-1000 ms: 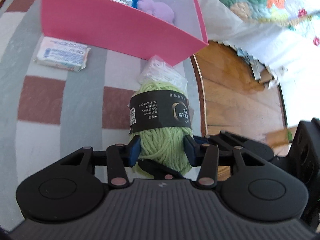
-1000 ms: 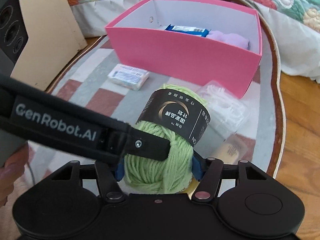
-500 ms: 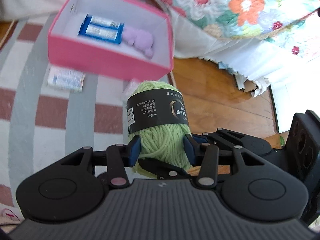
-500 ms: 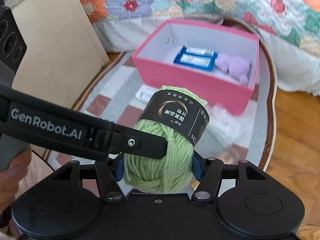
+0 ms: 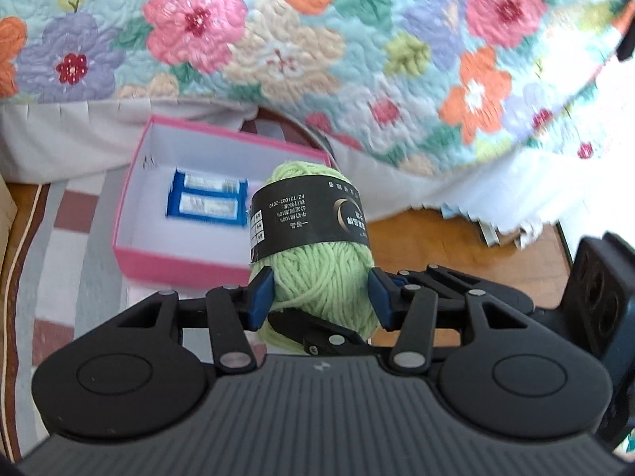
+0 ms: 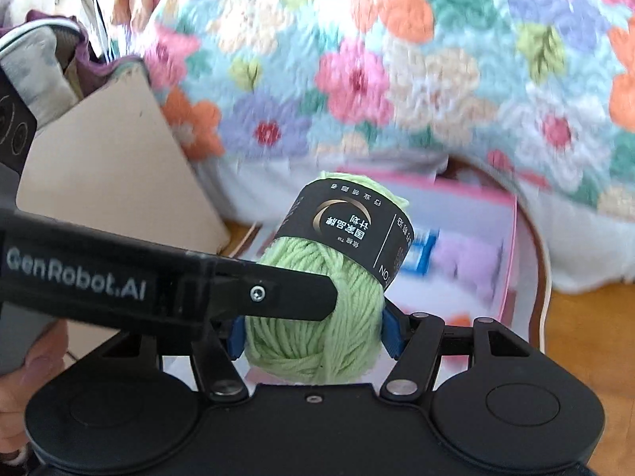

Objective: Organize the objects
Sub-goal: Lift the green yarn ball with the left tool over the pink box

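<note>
A green yarn ball (image 5: 317, 277) with a black paper band hangs in the air, held from two sides. My left gripper (image 5: 320, 297) has its blue pads against the ball's flanks, and its jaws are opening slightly with the ball still between them. My right gripper (image 6: 311, 333) is shut on the same yarn ball (image 6: 317, 337). One left finger (image 6: 278, 297) crosses in front of the ball in the right wrist view. Below and beyond lies the open pink box (image 5: 178, 265), holding blue packets (image 5: 206, 200) and a purple soft item (image 6: 464, 261).
A flowered quilt (image 5: 278, 39) hangs over a bed right behind the box. The box stands on a striped rug (image 5: 59, 246) with wood floor (image 5: 436, 238) to its right. A tan cardboard sheet (image 6: 107, 166) leans at the left. A hand (image 6: 24, 380) grips the left tool.
Both grippers have risen together with the yarn ball between them. The box now looks smaller and lower in view, and the quilt fills the top.
</note>
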A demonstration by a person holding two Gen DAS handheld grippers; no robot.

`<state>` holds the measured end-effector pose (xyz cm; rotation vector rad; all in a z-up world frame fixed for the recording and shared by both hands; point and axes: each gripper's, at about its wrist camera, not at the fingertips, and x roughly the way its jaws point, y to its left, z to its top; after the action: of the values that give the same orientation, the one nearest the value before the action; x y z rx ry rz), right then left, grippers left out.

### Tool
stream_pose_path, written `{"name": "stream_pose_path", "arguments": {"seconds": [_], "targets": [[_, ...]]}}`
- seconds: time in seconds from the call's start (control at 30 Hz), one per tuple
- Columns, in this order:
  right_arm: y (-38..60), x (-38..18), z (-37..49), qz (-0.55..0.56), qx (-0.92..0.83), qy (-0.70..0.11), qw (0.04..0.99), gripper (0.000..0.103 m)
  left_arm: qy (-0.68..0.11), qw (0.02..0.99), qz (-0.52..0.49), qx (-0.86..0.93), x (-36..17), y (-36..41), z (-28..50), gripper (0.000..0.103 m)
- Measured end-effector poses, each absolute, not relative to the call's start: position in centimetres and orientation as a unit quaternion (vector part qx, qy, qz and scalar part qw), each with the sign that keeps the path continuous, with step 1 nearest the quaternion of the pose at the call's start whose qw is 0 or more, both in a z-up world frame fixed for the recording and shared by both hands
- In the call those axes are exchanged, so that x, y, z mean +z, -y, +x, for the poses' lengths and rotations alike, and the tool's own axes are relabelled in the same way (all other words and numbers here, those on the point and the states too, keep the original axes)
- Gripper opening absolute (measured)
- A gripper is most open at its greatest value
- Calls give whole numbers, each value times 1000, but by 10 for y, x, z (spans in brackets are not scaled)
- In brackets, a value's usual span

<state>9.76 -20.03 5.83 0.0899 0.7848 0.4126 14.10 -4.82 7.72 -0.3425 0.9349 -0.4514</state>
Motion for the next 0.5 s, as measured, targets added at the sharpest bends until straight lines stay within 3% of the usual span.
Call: {"name": "stream_pose_path", "arguments": {"seconds": [0.23,0.5], "targets": [[206,44,161,16,173,-377,910,68,-446,852,-154,-227,48,63,213,49],[224,-18,223,41,142,-449,881,68,-490,819,-190,-229,-32,74,274,49]]}}
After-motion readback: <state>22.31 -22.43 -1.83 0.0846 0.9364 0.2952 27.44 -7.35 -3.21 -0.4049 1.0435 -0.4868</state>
